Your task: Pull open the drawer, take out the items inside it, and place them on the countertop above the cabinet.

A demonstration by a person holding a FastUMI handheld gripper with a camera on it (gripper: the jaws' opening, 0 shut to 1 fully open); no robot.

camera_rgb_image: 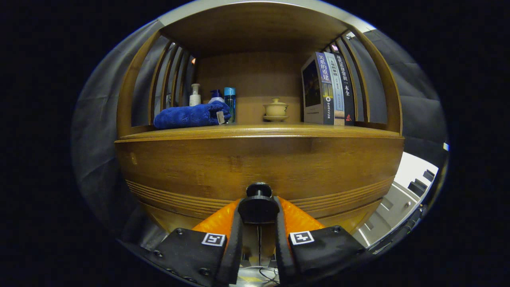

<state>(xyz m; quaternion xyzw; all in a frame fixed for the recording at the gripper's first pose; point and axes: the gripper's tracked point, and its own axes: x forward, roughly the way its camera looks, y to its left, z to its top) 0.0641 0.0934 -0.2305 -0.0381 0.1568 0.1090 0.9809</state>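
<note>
Gripper [258,209] jaws narrowed around drawer knob [258,190], apparently clamped for pulling | drawer front [259,167] closed | countertop [255,130] awaits items

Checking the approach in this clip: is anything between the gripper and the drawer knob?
Nothing visible. The gripper already has the drawer knob between its fingers, which appear to press on its sides. The drawer front is closed. On the countertop sit a blue towel, bottles, a lidded cup and books.

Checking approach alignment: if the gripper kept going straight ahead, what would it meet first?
The dark drawer knob, which sits between the gripper jaws already; right behind it is the drawer front. Firm contact is unclear.
</note>
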